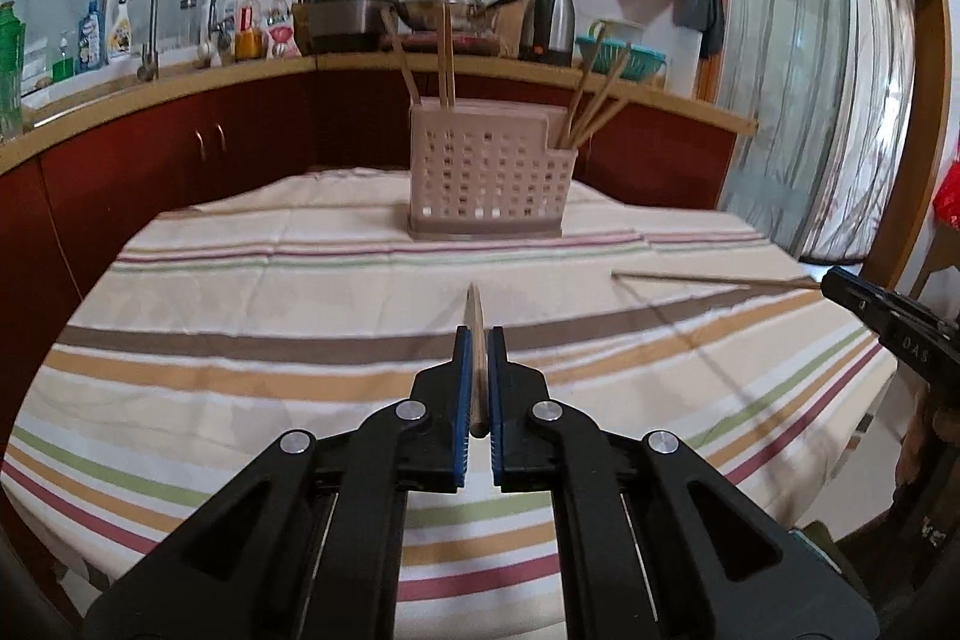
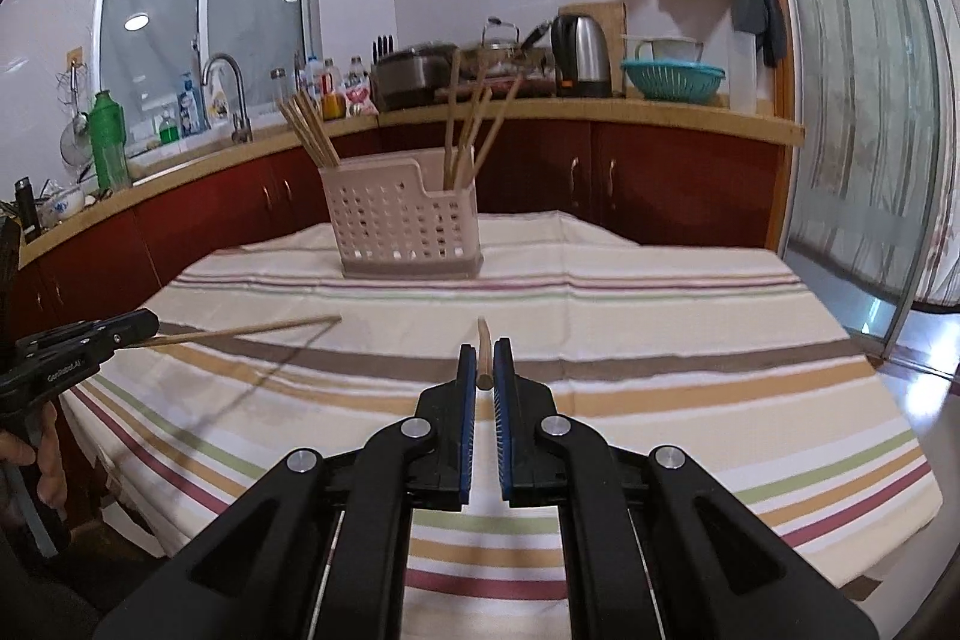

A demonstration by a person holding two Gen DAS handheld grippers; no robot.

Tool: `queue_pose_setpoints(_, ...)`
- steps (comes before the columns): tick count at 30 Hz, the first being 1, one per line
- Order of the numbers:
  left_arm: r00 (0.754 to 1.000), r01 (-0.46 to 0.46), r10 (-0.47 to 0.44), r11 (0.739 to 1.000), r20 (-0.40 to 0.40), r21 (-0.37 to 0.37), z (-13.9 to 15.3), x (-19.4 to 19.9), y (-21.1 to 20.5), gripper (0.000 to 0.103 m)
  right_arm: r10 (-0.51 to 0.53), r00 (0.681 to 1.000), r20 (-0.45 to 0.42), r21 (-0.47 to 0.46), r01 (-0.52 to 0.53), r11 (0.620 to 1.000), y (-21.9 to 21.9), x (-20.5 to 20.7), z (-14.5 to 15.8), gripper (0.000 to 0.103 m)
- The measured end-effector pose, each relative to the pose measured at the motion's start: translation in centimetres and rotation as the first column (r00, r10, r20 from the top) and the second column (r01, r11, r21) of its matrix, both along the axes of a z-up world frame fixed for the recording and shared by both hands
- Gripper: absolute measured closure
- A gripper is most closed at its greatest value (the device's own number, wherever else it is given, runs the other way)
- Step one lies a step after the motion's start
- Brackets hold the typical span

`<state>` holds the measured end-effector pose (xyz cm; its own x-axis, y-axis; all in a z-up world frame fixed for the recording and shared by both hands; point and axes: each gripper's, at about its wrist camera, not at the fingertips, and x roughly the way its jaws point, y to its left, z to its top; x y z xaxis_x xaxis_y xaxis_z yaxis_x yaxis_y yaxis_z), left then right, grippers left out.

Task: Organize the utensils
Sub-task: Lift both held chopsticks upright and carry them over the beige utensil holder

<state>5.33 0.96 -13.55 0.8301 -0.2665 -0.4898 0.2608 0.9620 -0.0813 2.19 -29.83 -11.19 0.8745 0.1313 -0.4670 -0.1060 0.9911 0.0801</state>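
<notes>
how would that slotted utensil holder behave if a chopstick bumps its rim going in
The utensil holder looks like thin perforated plastic, so probably light. It stands tall on a narrow base on the tablecloth, so it might slide or tip. The chopsticks lean outward, raising that risk slightly.

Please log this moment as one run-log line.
left gripper: shut on wooden chopstick | right gripper: shut on second wooden chopstick | pink perforated plastic caddy: ahead on table

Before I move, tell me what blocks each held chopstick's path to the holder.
Nothing visible. Left tongs and right tongs each clamp a chopstick; only bare striped tablecloth lies before the holder.
</notes>
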Motion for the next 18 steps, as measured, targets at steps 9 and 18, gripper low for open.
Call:
queue_pose_setpoints(9, 0.997, 0.000, 0.003, 1.000, 0.083, -0.026, 3.4, -0.7, 0.2, 0.098, 0.005, 0.997, 0.079, 0.010, -0.006, 1.000, 0.2, -0.6, 2.9, 0.096)
queue_pose_setpoints(18, 0.992, 0.021, -0.012, 0.997, 0.128, -0.068, 6.5, 0.1, 0.2, 0.102, 0.021, 0.993, 0.112, 0.035, -0.025, 0.999, -0.4, -0.4, 5.3, 0.096)
